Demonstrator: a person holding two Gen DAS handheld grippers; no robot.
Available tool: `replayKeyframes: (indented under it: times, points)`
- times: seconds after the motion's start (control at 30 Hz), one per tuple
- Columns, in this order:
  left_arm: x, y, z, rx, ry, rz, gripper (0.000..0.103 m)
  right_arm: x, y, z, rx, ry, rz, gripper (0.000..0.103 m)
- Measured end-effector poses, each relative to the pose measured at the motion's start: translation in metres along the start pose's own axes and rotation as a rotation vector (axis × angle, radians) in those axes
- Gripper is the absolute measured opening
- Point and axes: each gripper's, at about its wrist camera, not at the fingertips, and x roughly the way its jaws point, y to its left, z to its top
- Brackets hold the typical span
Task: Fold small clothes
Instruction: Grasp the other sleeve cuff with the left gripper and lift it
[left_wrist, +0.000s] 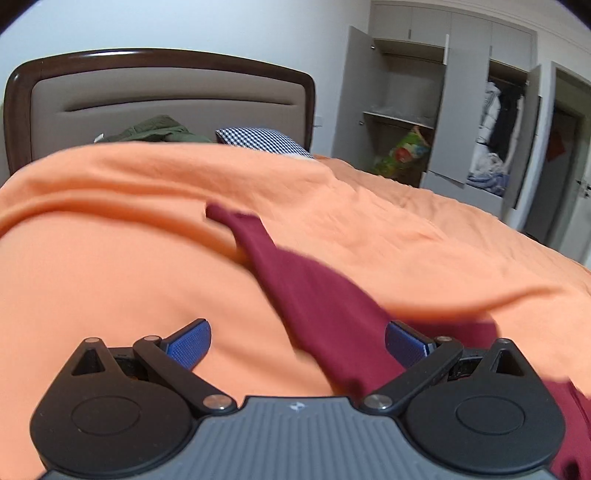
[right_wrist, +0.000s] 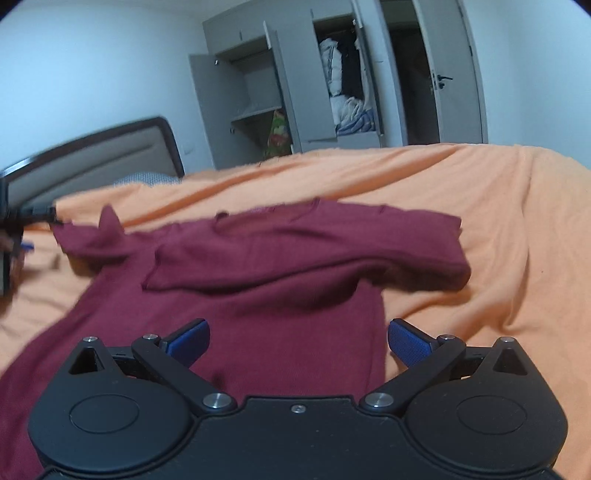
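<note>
A maroon T-shirt (right_wrist: 280, 280) lies spread on the orange bed cover (right_wrist: 480, 206), with its right side folded across the chest. My right gripper (right_wrist: 298, 341) hovers open over the shirt's lower part, with cloth below the gap but nothing pinched. In the left wrist view a maroon sleeve (left_wrist: 295, 280) runs from the lower right up to the middle. My left gripper (left_wrist: 295, 345) is open, and the sleeve passes close to its right finger (left_wrist: 404, 347). The left gripper also shows blurred at the left edge of the right wrist view (right_wrist: 11, 236), beside the sleeve tip.
A padded headboard (left_wrist: 166, 92) with a dark wooden frame stands behind a green garment (left_wrist: 155, 131) and a checked pillow (left_wrist: 262, 142). An open grey wardrobe (right_wrist: 295, 92) with hanging clothes and a door (right_wrist: 454, 74) lie beyond the bed's far edge.
</note>
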Motion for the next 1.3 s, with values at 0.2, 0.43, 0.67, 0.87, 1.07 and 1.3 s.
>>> replayKeyframes:
  times: [0.2,0.43,0.67,0.87,1.07,1.3]
  points:
    - [0.048,0.002,0.034,-0.056,-0.001,0.038,0.094,0.013,0.007,-0.007,-0.031,0.052,-0.031,0.102]
    - [0.071,0.026,0.037,-0.175,0.034,0.079,0.014,0.019,0.008,-0.014,-0.063,0.069,-0.049,0.102]
    - [0.038,0.036,0.048,-0.218,-0.076,0.039,0.003,0.019,0.009,-0.015,-0.074,0.066,-0.052,0.103]
    - [-0.022,0.032,0.089,-0.097,-0.281,0.029,0.003,0.016,0.008,-0.016,-0.069,0.058,-0.046,0.102]
    - [-0.050,0.008,0.079,0.047,-0.339,0.020,0.003,0.012,0.005,-0.015,-0.051,0.042,-0.034,0.102]
    - [-0.098,-0.048,0.080,0.102,-0.441,-0.098,0.003,-0.005,-0.005,-0.010,-0.005,0.000,-0.018,0.102]
